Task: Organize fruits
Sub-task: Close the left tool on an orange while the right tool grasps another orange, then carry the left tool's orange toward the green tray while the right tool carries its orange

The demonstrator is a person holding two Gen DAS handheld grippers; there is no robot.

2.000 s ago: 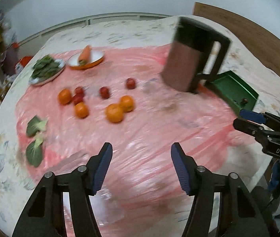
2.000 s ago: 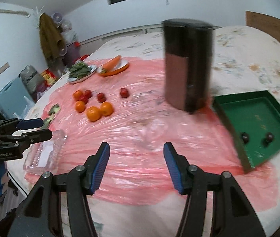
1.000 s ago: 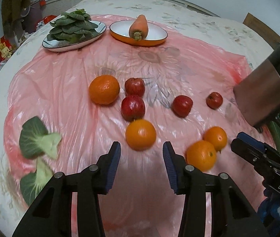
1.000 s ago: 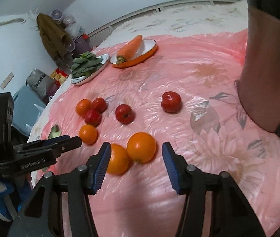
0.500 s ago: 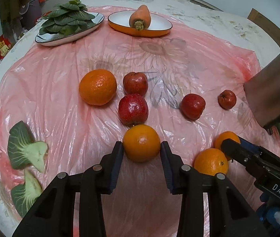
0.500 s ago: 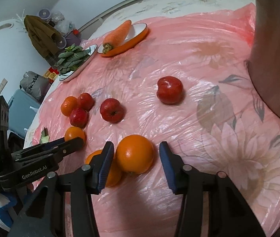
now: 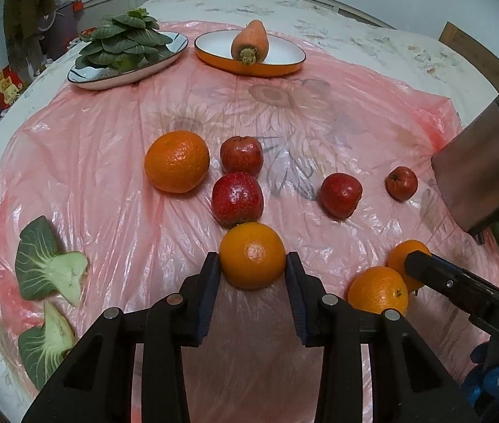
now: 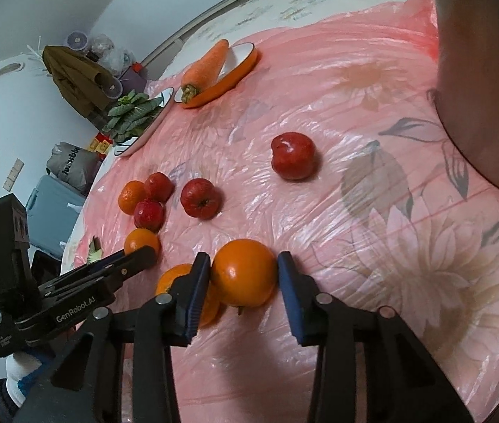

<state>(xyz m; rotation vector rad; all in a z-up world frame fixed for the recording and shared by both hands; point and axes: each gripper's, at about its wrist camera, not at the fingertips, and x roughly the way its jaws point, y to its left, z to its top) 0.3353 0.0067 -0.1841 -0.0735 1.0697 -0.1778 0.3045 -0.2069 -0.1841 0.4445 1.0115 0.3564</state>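
Two oranges are being taken at once from the pink plastic sheet (image 7: 108,162). In the left wrist view the left gripper (image 7: 252,270) is seen closed narrowly on an orange (image 7: 252,254) at the lower centre of the frame, both blue pads touching its sides, with a red apple (image 7: 237,199) touching it just above. In the right wrist view the right gripper (image 8: 244,270) is seen around a second orange (image 8: 244,272) at the lower centre; its jaws have just been closing, the left pad appears to touch the peel and the right pad seems to be at the fruit's edge, so whether a firm hold has been reached cannot be told. A third orange (image 8: 179,289) lies partly behind that left finger and touches it. To do the step well, the right jaws should be closed fully on the widest part of the fruit before any lift, and both fruits should be raised straight up so that the neighbouring apple and the third orange are not rolled and the loose sheet is not dragged. Both grippers are pointed steeply downward at the sheet, side by side, each tool showing at the edge of the other's view. The remaining apples and oranges lie scattered in mid-frame, below the plated greens (image 7: 126,42) and the carrot (image 7: 250,44).
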